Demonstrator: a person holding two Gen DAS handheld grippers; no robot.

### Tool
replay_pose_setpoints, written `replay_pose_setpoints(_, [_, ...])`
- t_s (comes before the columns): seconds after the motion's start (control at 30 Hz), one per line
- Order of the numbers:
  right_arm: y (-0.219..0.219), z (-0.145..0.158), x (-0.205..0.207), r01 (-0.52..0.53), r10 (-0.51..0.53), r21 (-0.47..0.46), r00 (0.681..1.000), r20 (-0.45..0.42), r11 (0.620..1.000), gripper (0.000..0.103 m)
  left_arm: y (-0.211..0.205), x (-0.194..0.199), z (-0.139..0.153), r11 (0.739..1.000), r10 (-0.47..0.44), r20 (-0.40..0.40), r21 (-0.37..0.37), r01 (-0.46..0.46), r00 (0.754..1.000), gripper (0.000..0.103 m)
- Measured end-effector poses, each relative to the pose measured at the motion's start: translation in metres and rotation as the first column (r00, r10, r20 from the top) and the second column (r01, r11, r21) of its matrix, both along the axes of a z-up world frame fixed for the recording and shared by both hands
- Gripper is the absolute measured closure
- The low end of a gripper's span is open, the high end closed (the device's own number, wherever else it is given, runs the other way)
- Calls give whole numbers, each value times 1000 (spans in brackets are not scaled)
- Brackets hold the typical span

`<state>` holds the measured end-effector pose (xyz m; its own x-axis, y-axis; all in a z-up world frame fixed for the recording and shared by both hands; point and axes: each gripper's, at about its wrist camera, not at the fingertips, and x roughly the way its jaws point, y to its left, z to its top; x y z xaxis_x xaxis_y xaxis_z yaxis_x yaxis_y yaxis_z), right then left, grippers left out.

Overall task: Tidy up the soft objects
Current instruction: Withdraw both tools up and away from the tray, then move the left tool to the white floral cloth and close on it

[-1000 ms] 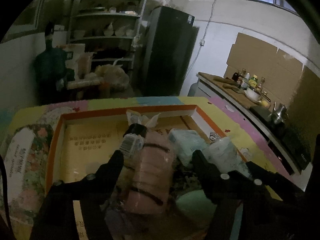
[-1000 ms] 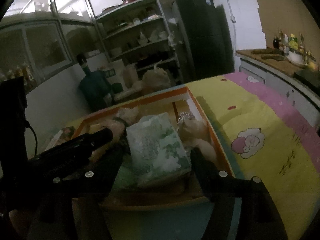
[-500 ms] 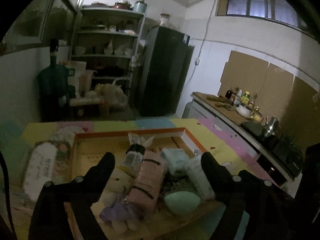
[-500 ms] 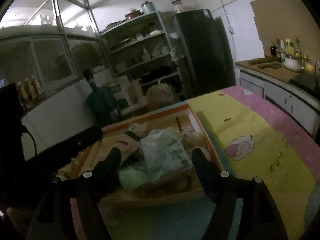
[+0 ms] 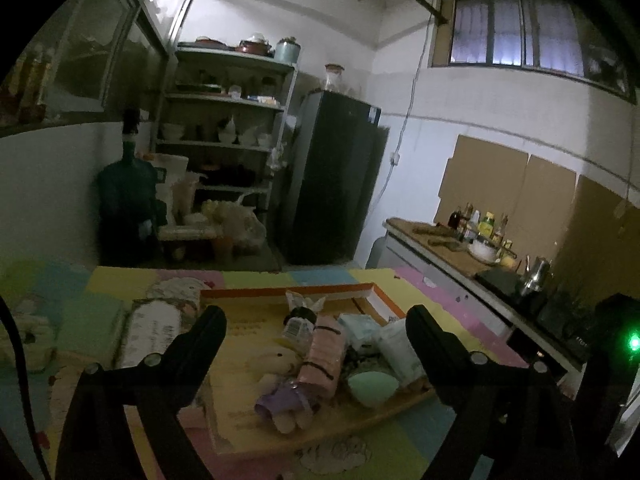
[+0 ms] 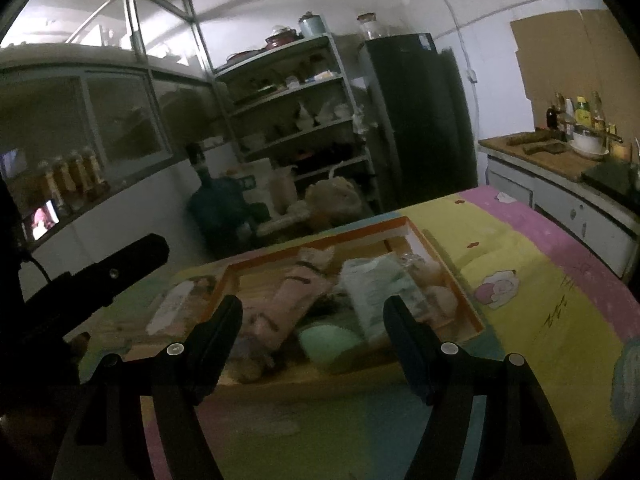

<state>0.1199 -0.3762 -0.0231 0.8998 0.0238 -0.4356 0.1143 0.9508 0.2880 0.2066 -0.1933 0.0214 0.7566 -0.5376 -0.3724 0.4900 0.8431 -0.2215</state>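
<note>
From the left wrist view, my left gripper stands wide and has nothing between its fingers. It hangs above the orange-rimmed tray, which sits on a desk covered with a bright foam mat. The soft things lie bunched on the right side of the tray, I think so they stay together in one place. There is a pink rolled cloth tied with dark bands, long and squashy. A small plush toy lies just beside it, fuzzy and pale. A smooth round mint-green sponge sits near the front edge. A crinkly white packet leans at the right.

From the right wrist view, my right gripper is also wide and holds nothing. It points down at the same tray. A tissue pack with a green print rests on the pile, flat and puffy. The left gripper's dark finger shows at the left.
</note>
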Motion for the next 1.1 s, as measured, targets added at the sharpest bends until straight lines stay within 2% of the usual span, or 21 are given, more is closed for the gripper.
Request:
replay_pose_setpoints(0.17, [24, 9, -11, -17, 17, -16, 1000, 19, 1000, 28, 25, -14, 7, 999, -1, 6, -35, 1, 1000, 10])
replay_pose_setpoints(0.37, [61, 20, -22, -52, 53, -42, 998, 32, 998, 28, 58, -30, 11, 999, 34, 11, -28, -34, 999, 10])
replay_pose_setpoints(0.67, [115, 20, -33, -120, 122, -61, 992, 38, 991, 28, 119, -58, 19, 993, 115, 62, 4, -116, 991, 11])
replay_pose_setpoints(0.87, [149, 26, -39, -150, 153, -39, 984, 97, 988, 28, 167, -68, 15, 986, 165, 65, 14, -166, 984, 11])
replay_pose_setpoints(1.1, [190, 28, -45, -192, 200, -85, 975, 94, 978, 28, 221, -72, -7, 976, 215, 21, 44, -215, 976, 11])
